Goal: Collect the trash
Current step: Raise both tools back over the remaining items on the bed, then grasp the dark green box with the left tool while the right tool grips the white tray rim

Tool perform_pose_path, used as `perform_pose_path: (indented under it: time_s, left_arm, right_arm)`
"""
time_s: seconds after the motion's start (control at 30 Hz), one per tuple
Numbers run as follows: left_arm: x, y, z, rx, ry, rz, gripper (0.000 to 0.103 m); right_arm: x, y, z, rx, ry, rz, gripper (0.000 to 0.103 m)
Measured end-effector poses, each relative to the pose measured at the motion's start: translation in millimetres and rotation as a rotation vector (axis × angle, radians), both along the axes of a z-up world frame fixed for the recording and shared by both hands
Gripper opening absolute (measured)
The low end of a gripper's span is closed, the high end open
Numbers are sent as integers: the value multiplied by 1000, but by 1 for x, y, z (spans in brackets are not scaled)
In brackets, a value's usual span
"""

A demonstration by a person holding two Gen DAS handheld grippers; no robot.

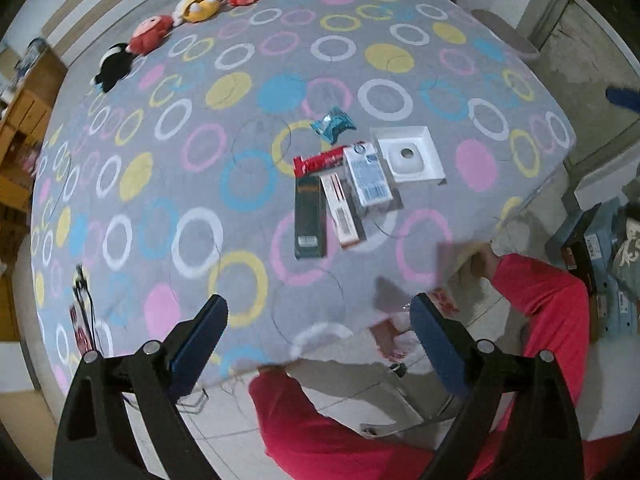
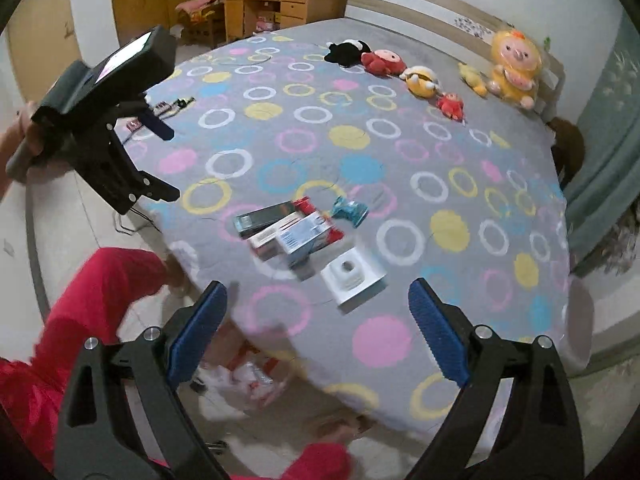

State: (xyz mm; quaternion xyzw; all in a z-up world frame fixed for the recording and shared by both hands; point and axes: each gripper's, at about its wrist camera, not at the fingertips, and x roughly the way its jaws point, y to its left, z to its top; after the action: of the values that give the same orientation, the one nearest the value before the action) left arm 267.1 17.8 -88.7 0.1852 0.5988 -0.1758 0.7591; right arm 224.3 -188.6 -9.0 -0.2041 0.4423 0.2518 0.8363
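Left gripper (image 1: pixel 320 322): fingers wide apart, nothing between them, held above the near edge of the bed. Right gripper (image 2: pixel 318 306): fingers likewise spread, nothing held, also over the near edge. The left gripper is seen from the right wrist view too, raised at the bed's left side.

Below both: person's red trousers (image 1: pixel 552 308) and a blurred white plastic bag (image 2: pixel 244 384) on the floor at the bed's foot.

Bed (image 1: pixel 168 184): grey cover with coloured rings. Trash lies in one cluster near the front edge, pieces touching or overlapping: dark green carton (image 1: pixel 309 220), slim white-and-red carton (image 1: pixel 342 216), blue-white box (image 1: pixel 367 178), red packet (image 1: pixel 320 160), white tray with moulded insert (image 1: pixel 410 154). Just behind it, a crumpled teal wrapper (image 1: pixel 333 124).

Far side: row of plush toys (image 2: pixel 420 76) along the headboard. Beyond, a wooden desk (image 2: pixel 280 0).
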Motion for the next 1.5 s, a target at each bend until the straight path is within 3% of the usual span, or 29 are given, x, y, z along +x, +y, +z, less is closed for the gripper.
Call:
perform_pose_path:
  time_s: [0.33,0.63,0.7,0.9,1.13,1.47,1.5]
  left_arm:
    - [59,2,-87,60,139,-31,90]
    - [77,-6,-148,73,215,-61,90]
    - [81,-5,-155,77,223,-63,90]
    - [94,3,-182,65,263,-33,90]
    - [103,3,-203,56,270,-32,89]
    - [118,4,-226,50,315,-23,74]
    - [120,4,-227,48,317,-21,74]
  right_arm:
    - [72,12,-56,-150,48,42,90]
    - [86,25,-132,-173,217,99,89]
    - [87,28,-151,-180,259,112,82]
    - [93,37,-195,-205,340,129,80]
    - [110,35,-227,-199,423,118,66]
    - [119,40,-263,-262,457,128,49]
    - [120,40,-266,-261,461,129,43]
